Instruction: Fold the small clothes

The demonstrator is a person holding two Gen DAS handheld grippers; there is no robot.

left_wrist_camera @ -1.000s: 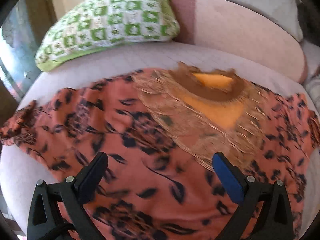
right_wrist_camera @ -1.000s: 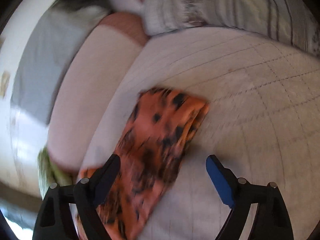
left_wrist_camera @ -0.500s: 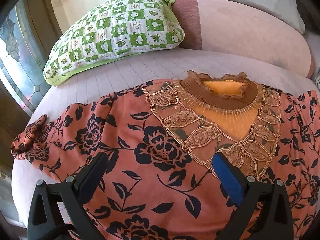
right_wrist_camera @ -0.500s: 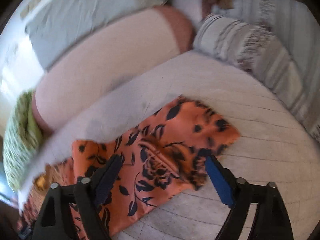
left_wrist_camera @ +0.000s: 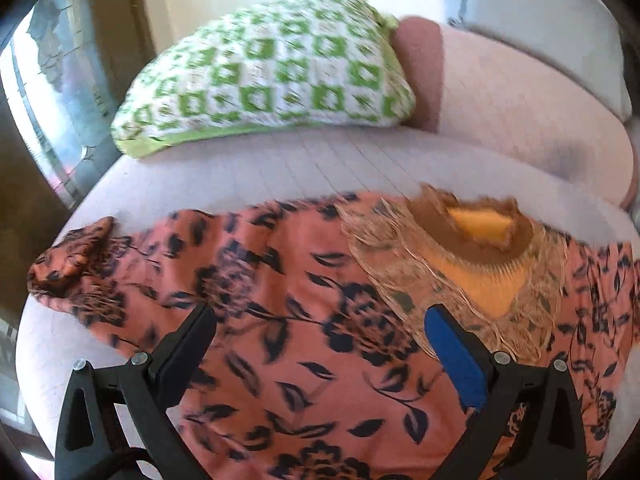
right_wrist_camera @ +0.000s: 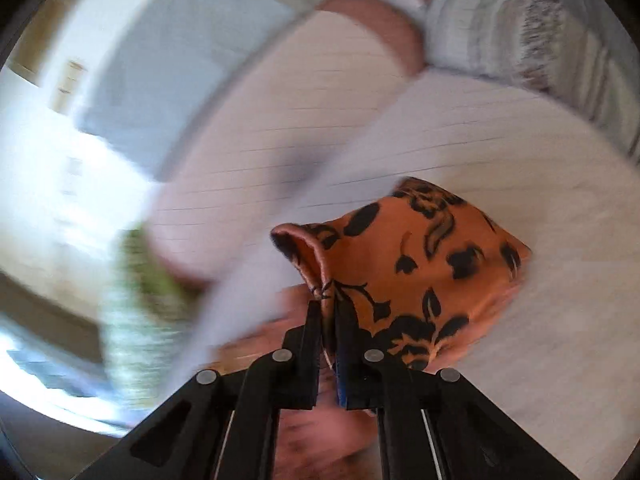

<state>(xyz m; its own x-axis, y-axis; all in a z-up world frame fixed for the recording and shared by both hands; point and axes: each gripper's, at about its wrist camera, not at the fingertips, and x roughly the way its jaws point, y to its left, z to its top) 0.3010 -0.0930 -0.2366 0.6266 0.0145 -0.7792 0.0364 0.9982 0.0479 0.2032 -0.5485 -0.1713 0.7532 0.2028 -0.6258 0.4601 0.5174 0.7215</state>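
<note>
An orange floral top (left_wrist_camera: 304,320) lies spread, front up, across the pale quilted sofa seat (left_wrist_camera: 280,168), its brown collar (left_wrist_camera: 476,240) toward the backrest and a green-and-white checked pillow (left_wrist_camera: 264,68) beyond it. The left gripper (left_wrist_camera: 320,332) hovers over the top's chest with its fingers spread wide, holding nothing. The right gripper (right_wrist_camera: 329,320) has its fingers pressed together, pinching a raised sleeve (right_wrist_camera: 420,264) of the same top above the seat.

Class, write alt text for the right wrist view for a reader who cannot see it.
The right gripper is shut on a fold of the orange black-flowered garment sleeve, lifting it off the pale quilted bed cover. A striped grey pillow lies beyond, blurred.
</note>
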